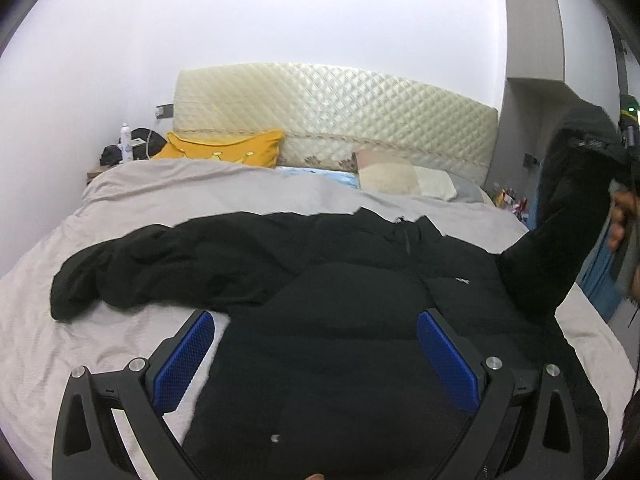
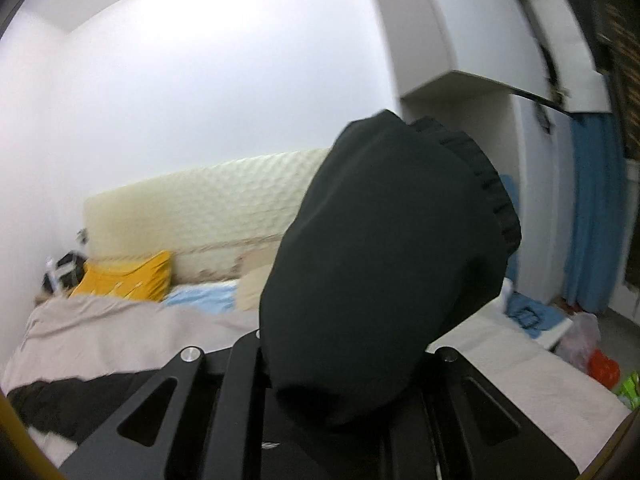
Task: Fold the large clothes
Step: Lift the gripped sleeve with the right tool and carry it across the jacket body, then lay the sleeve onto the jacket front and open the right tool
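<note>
A large black padded jacket (image 1: 340,280) lies spread across the bed, its left sleeve (image 1: 120,268) stretched out to the left. My left gripper (image 1: 316,332) is open and empty, its blue pads (image 1: 188,356) straddling the jacket's lower body just above the fabric. My right gripper (image 2: 344,364) is shut on the jacket's right sleeve (image 2: 384,256), holding it raised in the air with the ribbed cuff (image 2: 492,184) at the top. In the left wrist view that lifted sleeve (image 1: 560,216) rises at the right edge. The right fingertips are hidden by the sleeve.
The bed has a beige-grey cover (image 1: 80,340), a quilted cream headboard (image 1: 340,112), a yellow pillow (image 1: 224,148) and pale pillows (image 1: 400,176). A nightstand with a bottle (image 1: 126,144) stands at the left. Blue curtain (image 2: 592,208) and bags (image 2: 584,344) stand on the right.
</note>
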Demonstrator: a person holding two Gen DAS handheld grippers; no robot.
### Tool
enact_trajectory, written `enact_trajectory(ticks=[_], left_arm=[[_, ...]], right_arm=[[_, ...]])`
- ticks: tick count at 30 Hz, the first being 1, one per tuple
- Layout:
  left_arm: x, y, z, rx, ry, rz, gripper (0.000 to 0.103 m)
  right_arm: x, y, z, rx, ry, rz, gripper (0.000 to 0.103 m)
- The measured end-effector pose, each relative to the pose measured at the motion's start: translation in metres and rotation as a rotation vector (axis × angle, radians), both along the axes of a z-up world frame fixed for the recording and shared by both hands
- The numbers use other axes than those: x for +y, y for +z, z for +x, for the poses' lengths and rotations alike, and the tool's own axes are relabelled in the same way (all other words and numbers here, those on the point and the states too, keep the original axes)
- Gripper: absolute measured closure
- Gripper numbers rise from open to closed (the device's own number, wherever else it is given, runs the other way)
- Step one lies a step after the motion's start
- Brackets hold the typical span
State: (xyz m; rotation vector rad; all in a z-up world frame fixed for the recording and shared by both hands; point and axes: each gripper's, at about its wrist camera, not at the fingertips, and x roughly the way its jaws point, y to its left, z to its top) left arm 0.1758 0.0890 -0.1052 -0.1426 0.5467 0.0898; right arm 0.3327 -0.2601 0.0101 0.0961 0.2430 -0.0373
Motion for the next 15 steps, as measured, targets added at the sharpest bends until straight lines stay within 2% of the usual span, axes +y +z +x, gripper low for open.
enact_trajectory(ticks=[3, 7, 11, 15], left_arm=[[0.018, 0.003, -0.007, -0.011, 0.009, -0.019, 0.001], [0.038, 0.002, -0.012, -0.023, 0.008, -0.056, 0.001], [0.052, -0.003, -0.014, -0.021, 0.003, -0.098, 0.000], [0.061, -0.007, -0.016, -0.022, -0.015, -0.127, 0.001]], right_arm=[[0.060, -0.012, -0.001, 0.034, 0.075, -0.048, 0.091], [0.135, -0.033, -0.003, 0.087, 0.167, -0.161, 0.091], [0.201, -0.069, -0.006, 0.164, 0.230, -0.263, 0.091], [0.242, -0.122, -0.013, 0.248, 0.292, -0.339, 0.091]])
